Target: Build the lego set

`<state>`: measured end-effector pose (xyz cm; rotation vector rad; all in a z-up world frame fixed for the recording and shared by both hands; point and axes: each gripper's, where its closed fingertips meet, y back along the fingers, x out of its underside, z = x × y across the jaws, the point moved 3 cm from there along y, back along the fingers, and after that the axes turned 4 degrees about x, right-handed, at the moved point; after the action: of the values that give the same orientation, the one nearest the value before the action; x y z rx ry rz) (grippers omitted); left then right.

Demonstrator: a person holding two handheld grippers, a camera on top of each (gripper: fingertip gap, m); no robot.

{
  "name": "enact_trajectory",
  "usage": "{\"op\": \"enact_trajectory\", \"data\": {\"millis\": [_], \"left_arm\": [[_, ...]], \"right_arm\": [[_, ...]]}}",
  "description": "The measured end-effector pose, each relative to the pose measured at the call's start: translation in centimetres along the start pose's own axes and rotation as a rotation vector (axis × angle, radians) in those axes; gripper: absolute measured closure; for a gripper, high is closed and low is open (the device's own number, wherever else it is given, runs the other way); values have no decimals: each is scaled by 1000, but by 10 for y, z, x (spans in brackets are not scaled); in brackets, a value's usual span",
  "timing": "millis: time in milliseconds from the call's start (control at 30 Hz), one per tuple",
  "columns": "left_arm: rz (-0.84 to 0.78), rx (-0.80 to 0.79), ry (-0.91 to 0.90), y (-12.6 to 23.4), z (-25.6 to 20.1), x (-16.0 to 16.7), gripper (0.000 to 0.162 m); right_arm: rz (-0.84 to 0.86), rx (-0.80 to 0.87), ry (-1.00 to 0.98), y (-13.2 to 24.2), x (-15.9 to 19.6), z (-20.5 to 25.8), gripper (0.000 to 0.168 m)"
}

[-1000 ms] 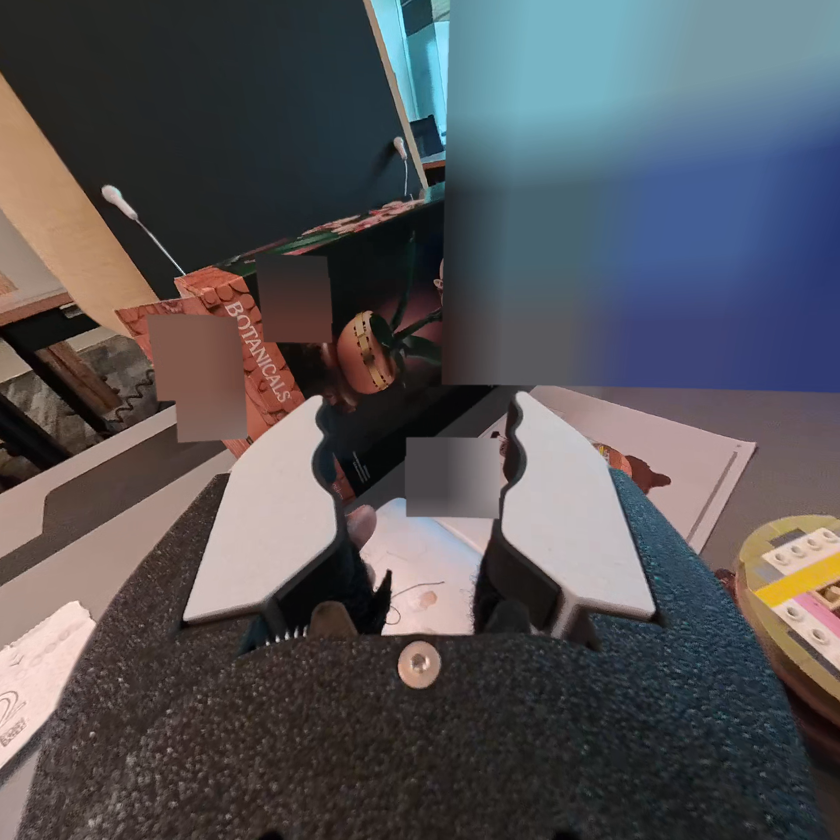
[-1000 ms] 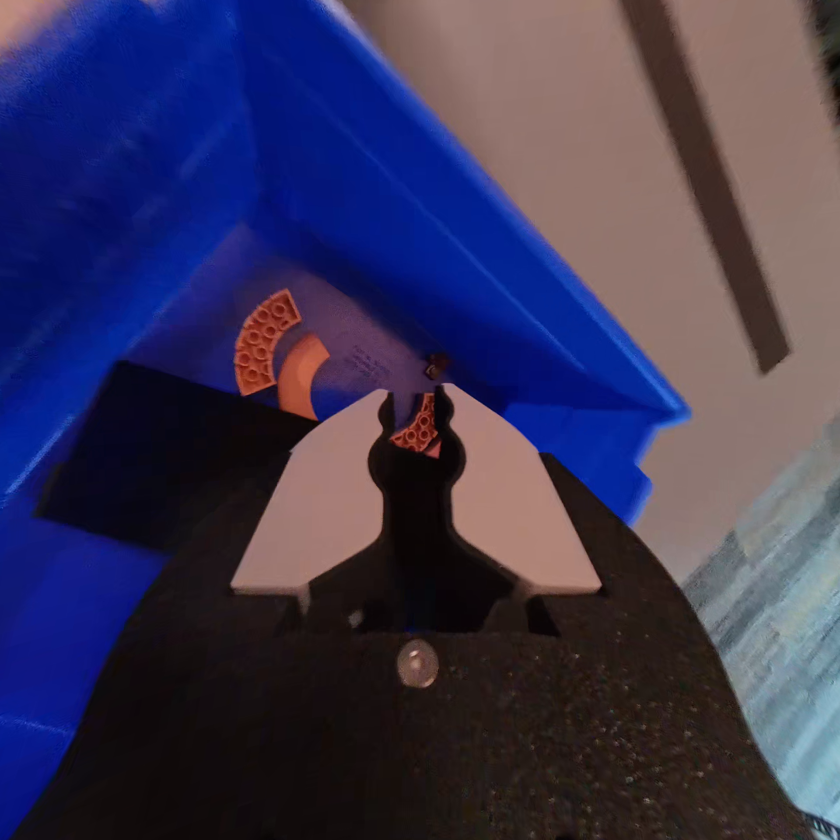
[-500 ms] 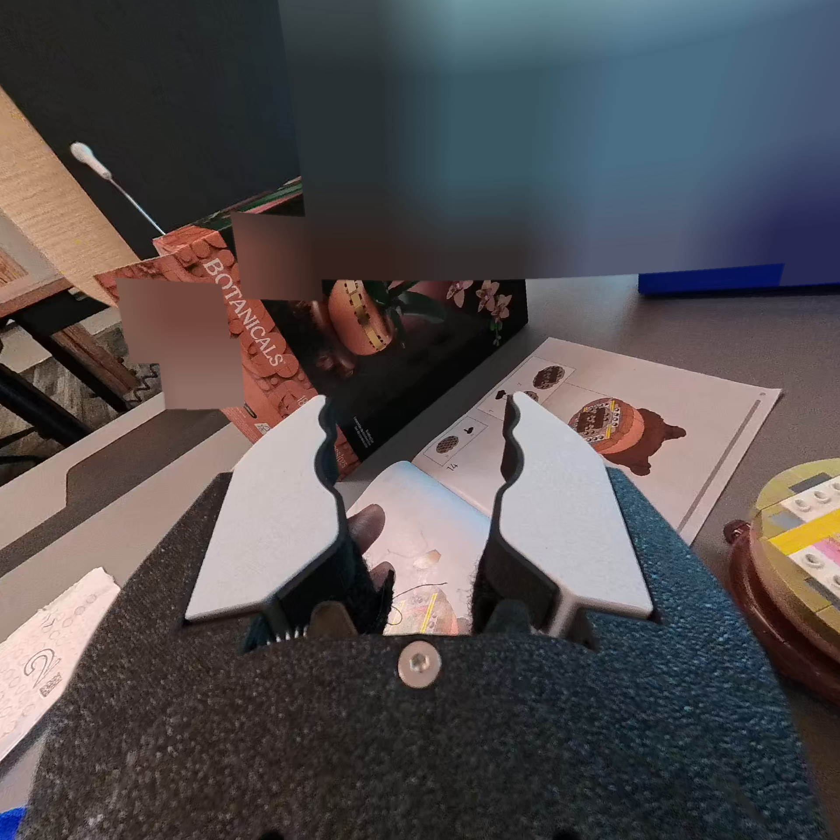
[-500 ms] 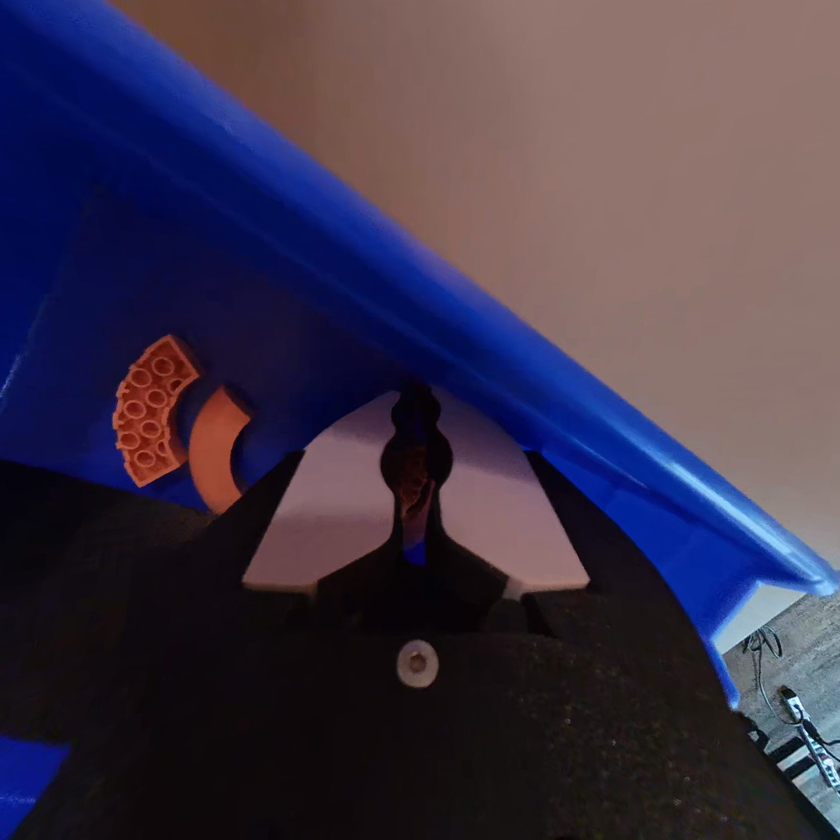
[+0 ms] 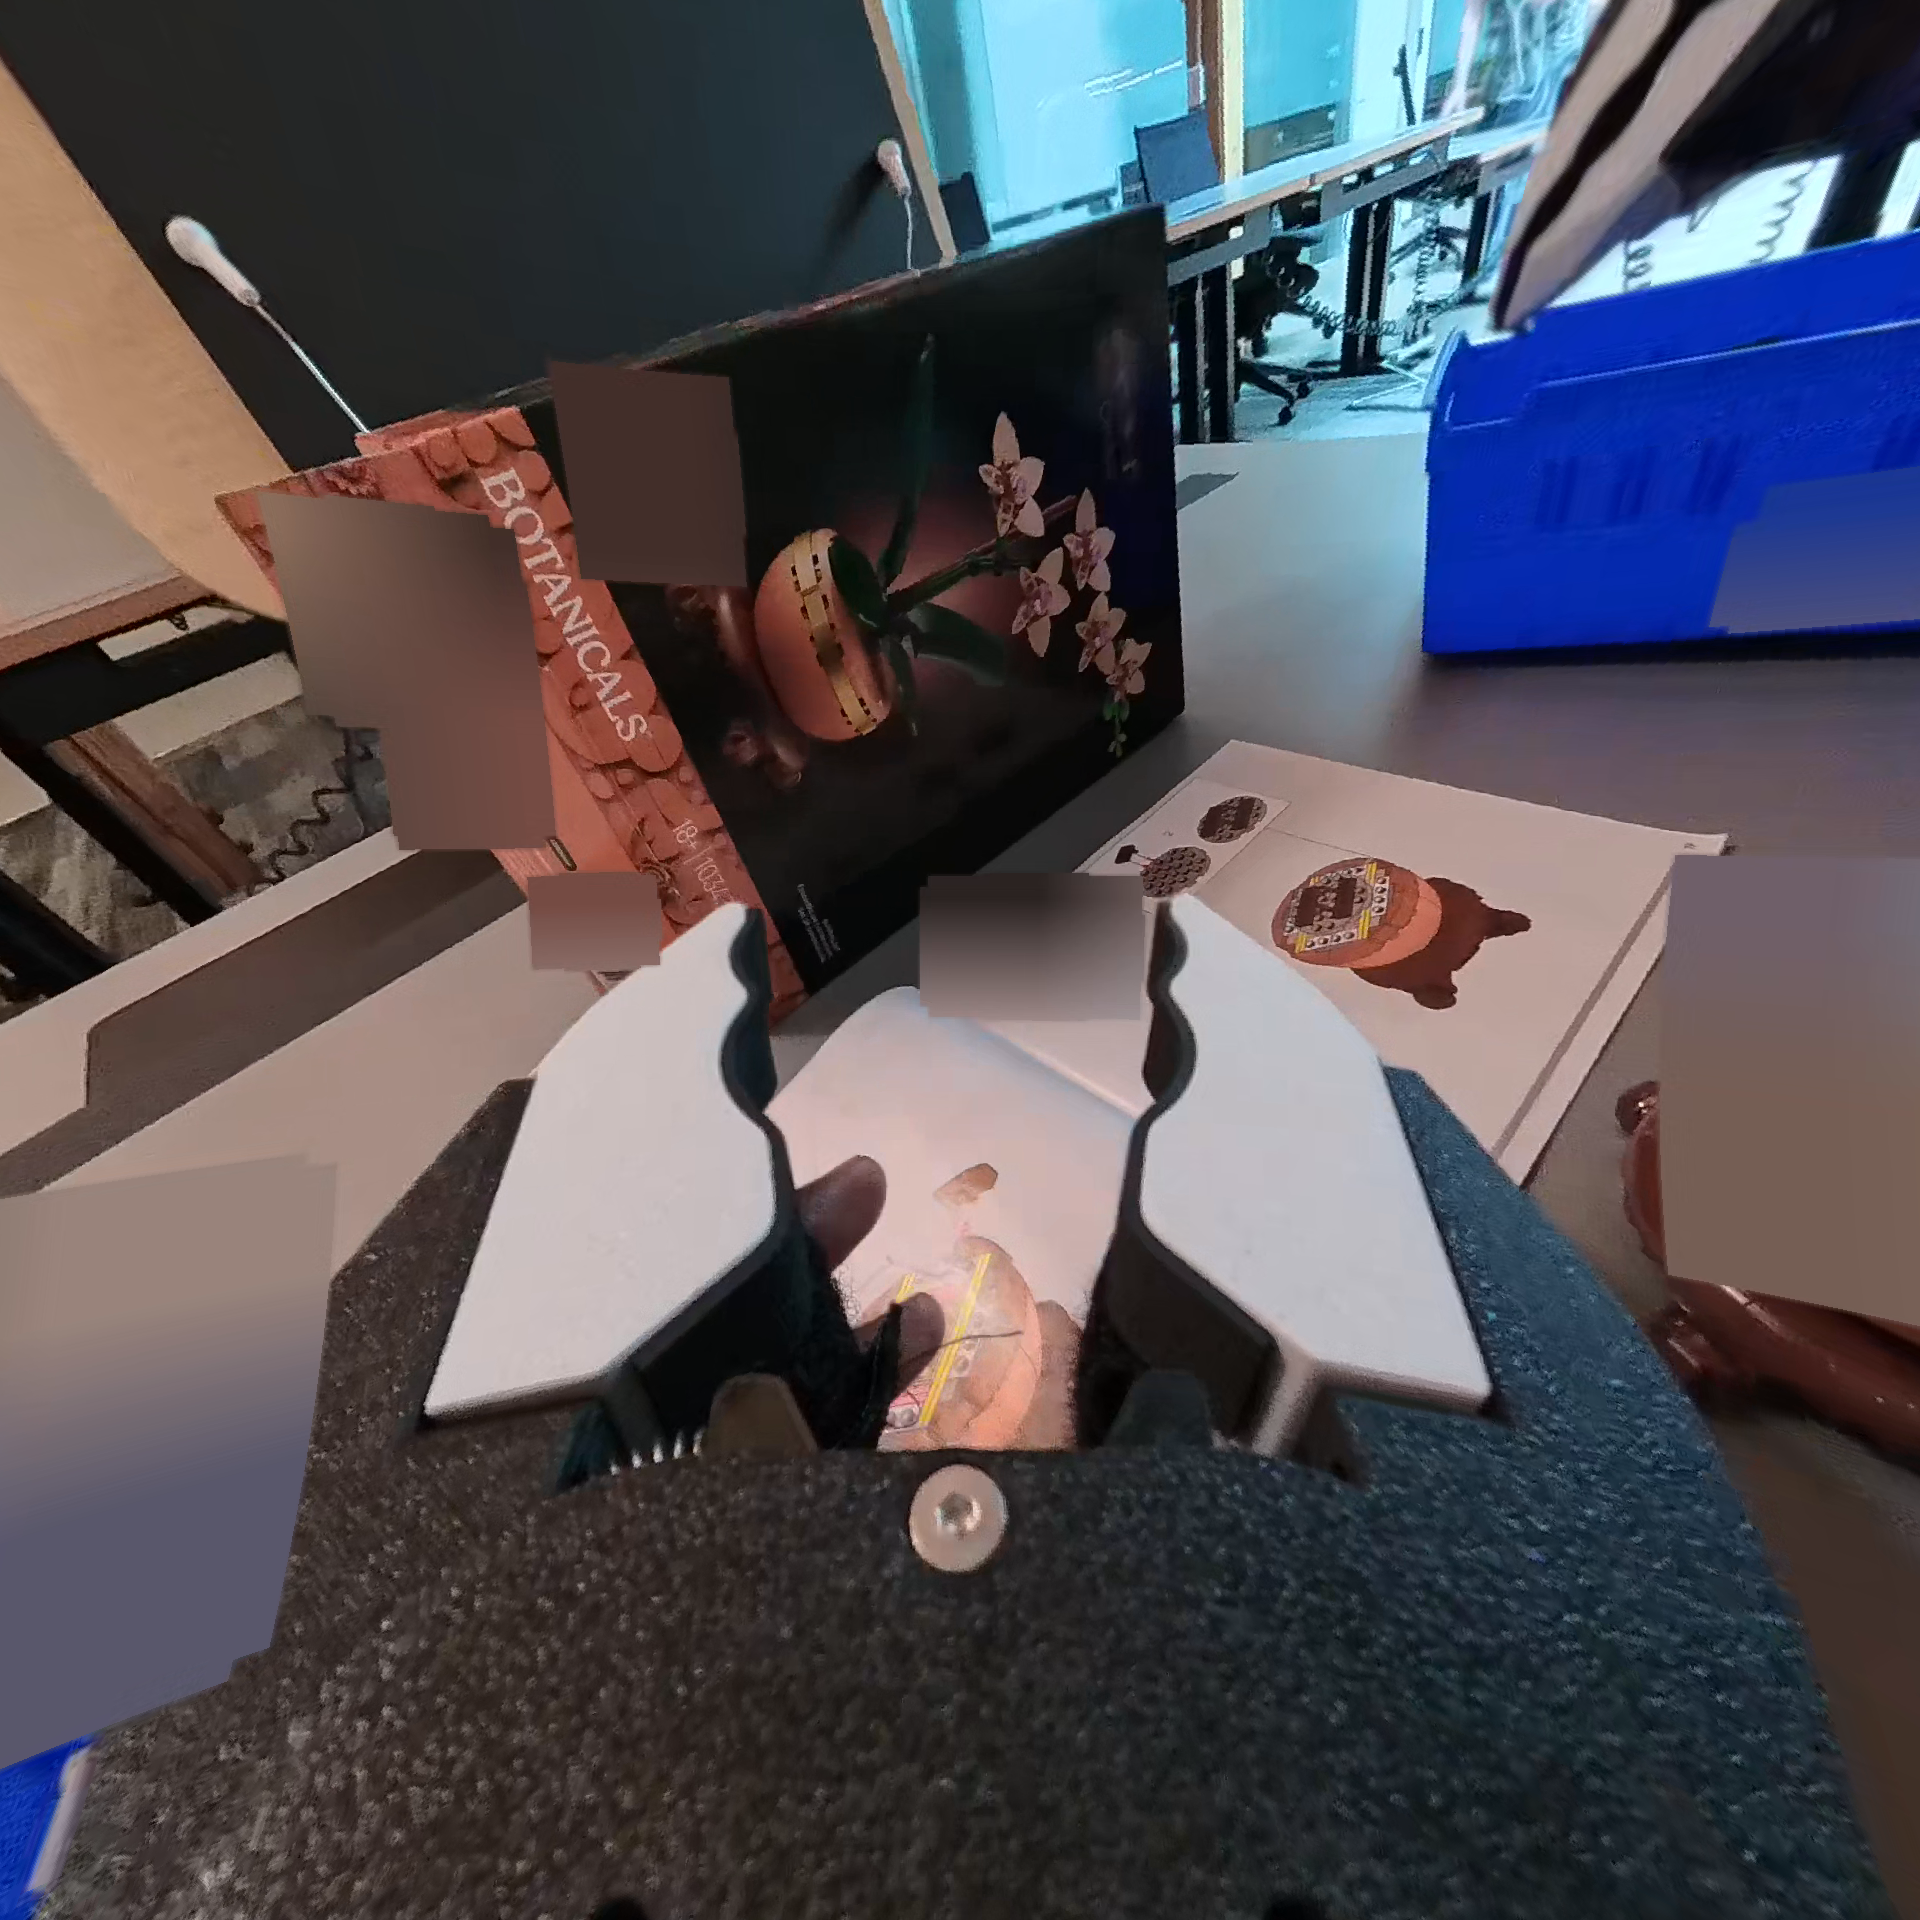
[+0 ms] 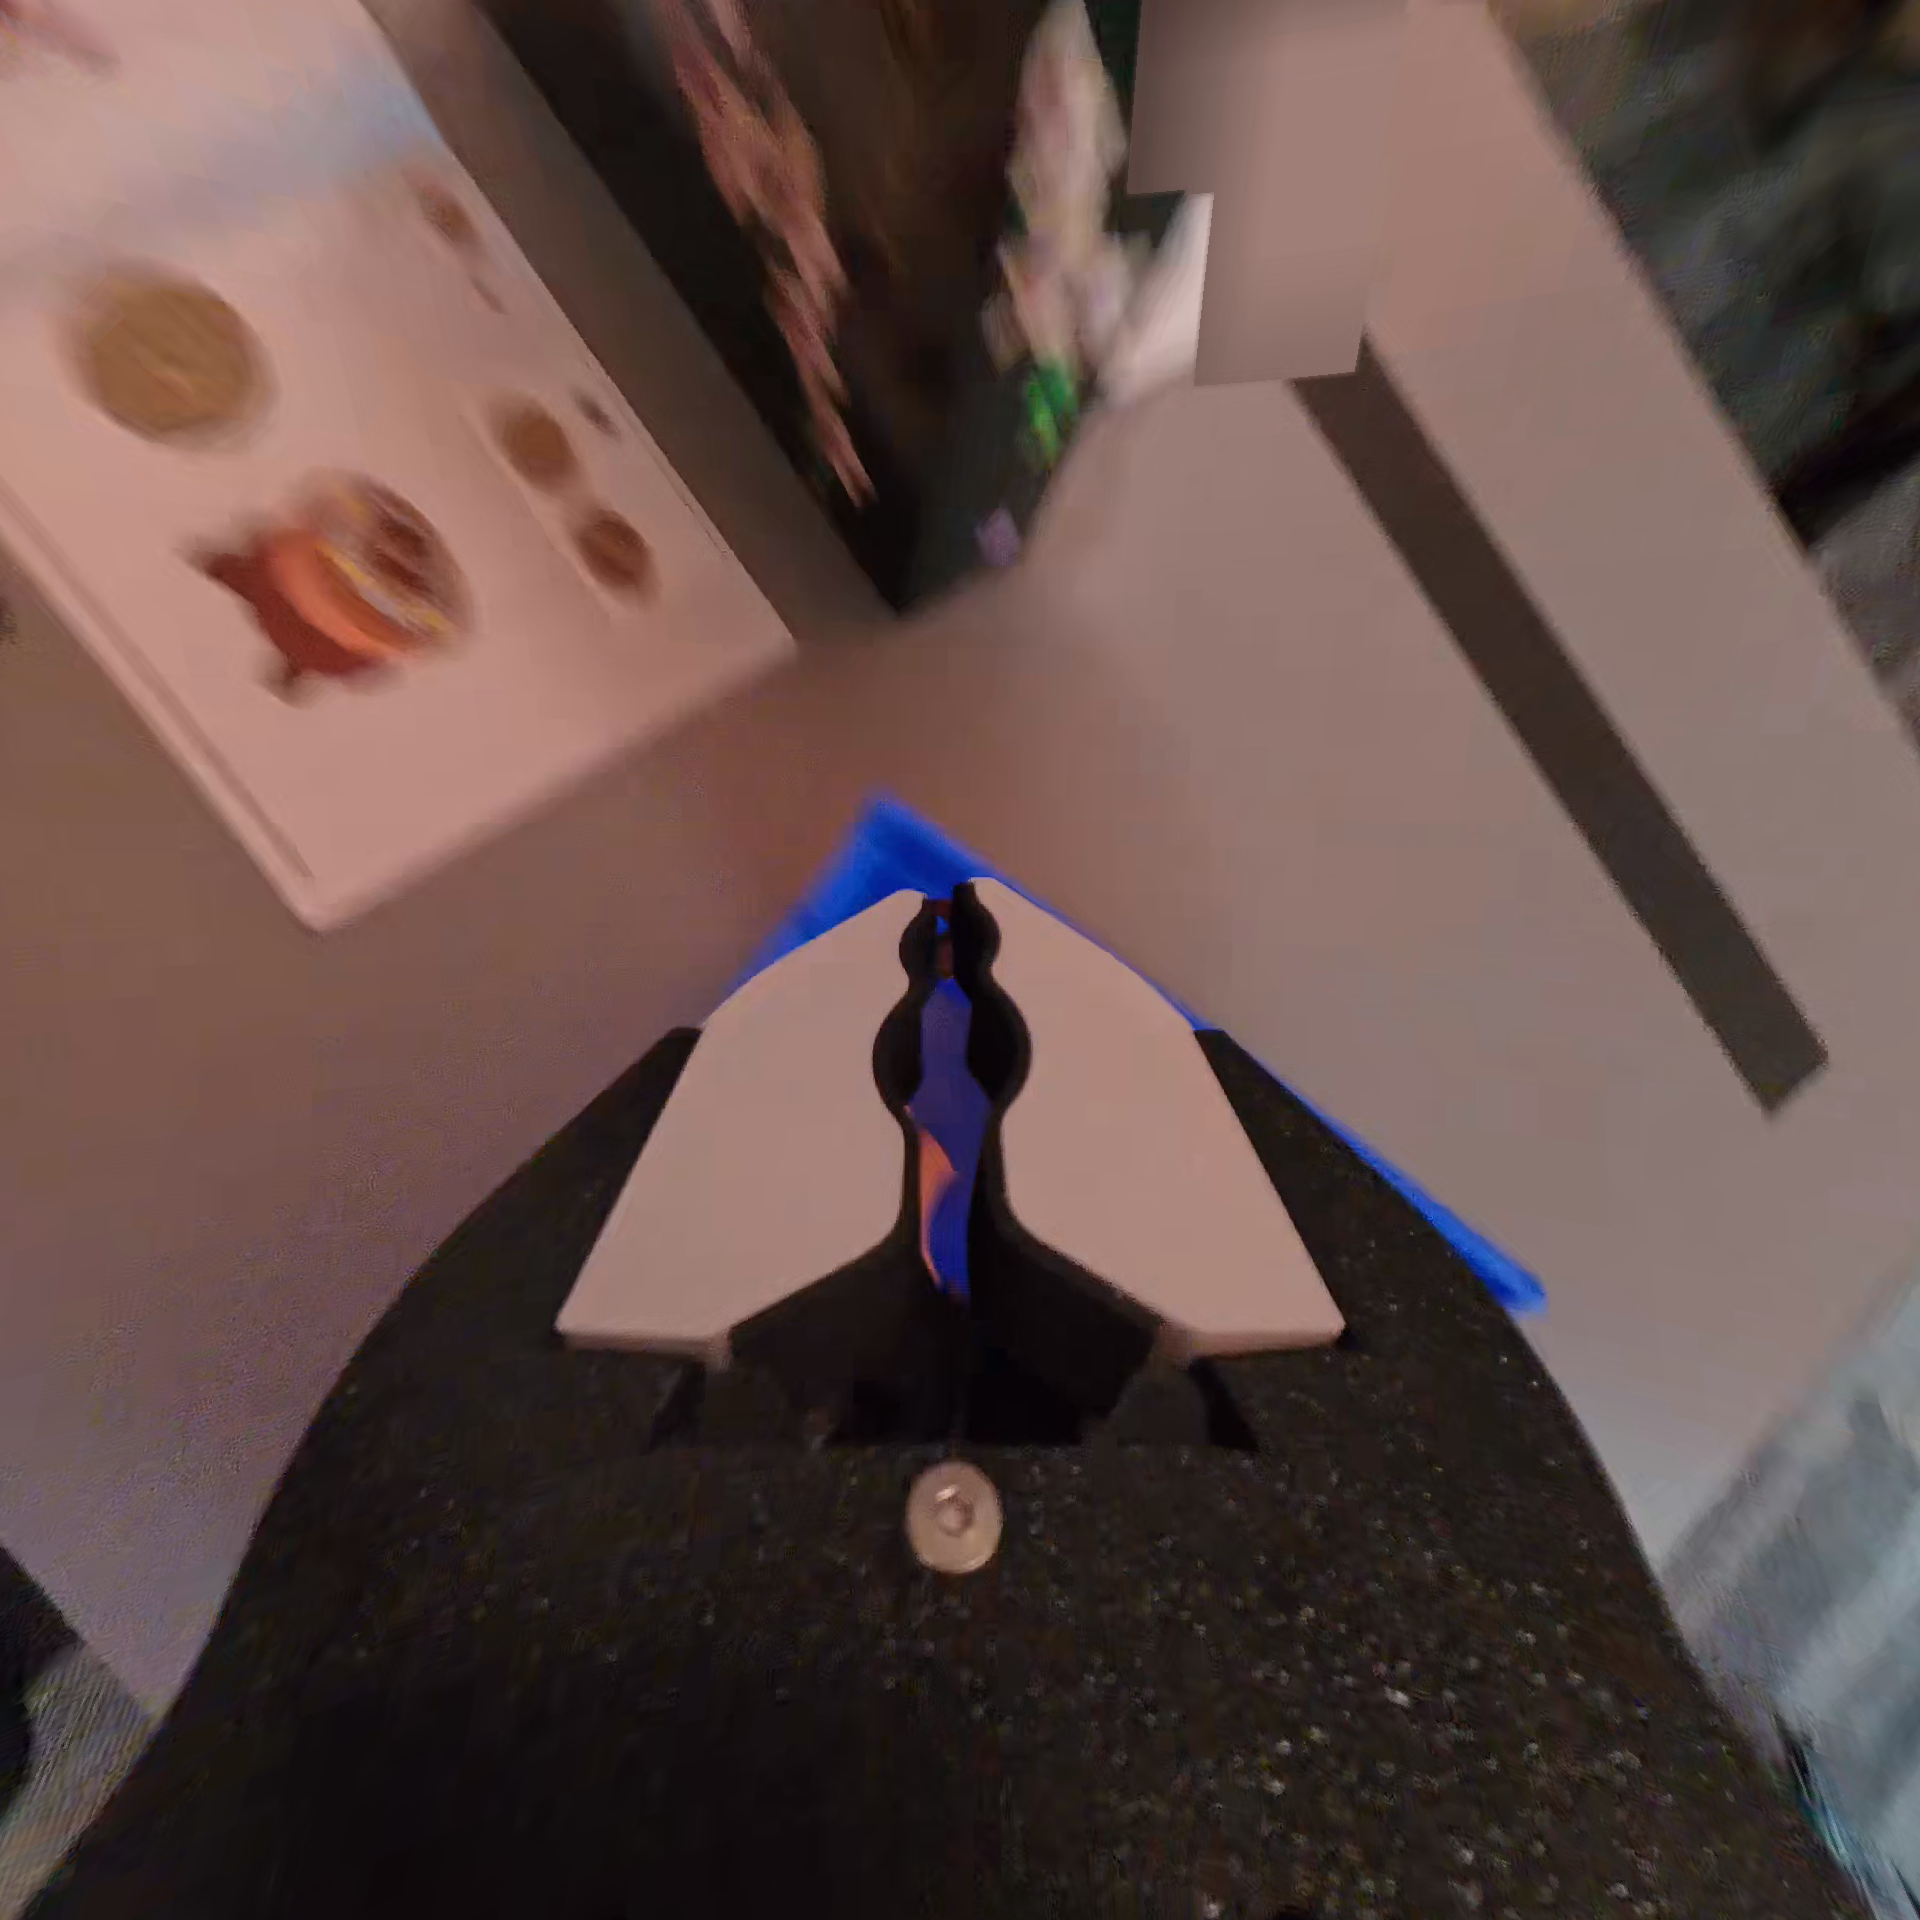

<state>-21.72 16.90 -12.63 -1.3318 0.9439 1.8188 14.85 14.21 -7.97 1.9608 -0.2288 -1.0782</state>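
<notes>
Low over the grey table [image 5: 1351, 582], left gripper [image 5: 956, 935] with its two pale fingers [image 5: 644, 1122] set wide apart, nothing between them. Just beyond and beneath the gap, an open instruction booklet [image 5: 1475, 997] lying flat, its near page curling up between the fingers. At the root of the gap, a person's fingertip [image 5: 847, 1210] against the lit page. Behind the booklet, upright and slightly angled, the set's box [image 5: 935, 623], dark-faced with a picture of a potted orchid and a brick-red side panel. At the right edge, touching the table, a brown rounded lego base [image 5: 1766, 1361], mostly hidden by a blur patch. Farther right and back, a blue bin [image 5: 1621, 468] on the table, and above its rim, the other gripper, dark and blurred, in the upper corner.

From the right wrist view, heavily smeared: right gripper [image 6: 948, 902] with fingers [image 6: 790, 1132] drawn nearly together, clamped at the tips on a small orange lego piece [image 6: 932, 1174], seen only as a sliver in the narrow slot. Directly under the fingers, a corner of the blue bin [image 6: 883, 842]. To the upper left on the table, the booklet [image 6: 343, 499]; above centre, the box [image 6: 810, 260], too blurred for detail.
</notes>
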Motion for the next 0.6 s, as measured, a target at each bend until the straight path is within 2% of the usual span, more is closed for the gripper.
{"op": "enact_trajectory", "data": {"millis": [133,233,333,433,600], "left_arm": [[-42,24,7,-1,-5,5,93],[-74,55,14,-3,-11,8,94],[-103,82,19,0,-15,7,94],[-159,105,44,7,-16,4,96],[-223,110,96,14,-11,4,97]], "right_arm": [[-228,-175,68,-3,-79,70,166],[-294,-319,95,-43,-113,126,166],[-172,-439,102,-103,-111,173,166],[-95,-410,158,-147,-103,188,166],[-37,-352,254,-173,-100,191,164]]}}
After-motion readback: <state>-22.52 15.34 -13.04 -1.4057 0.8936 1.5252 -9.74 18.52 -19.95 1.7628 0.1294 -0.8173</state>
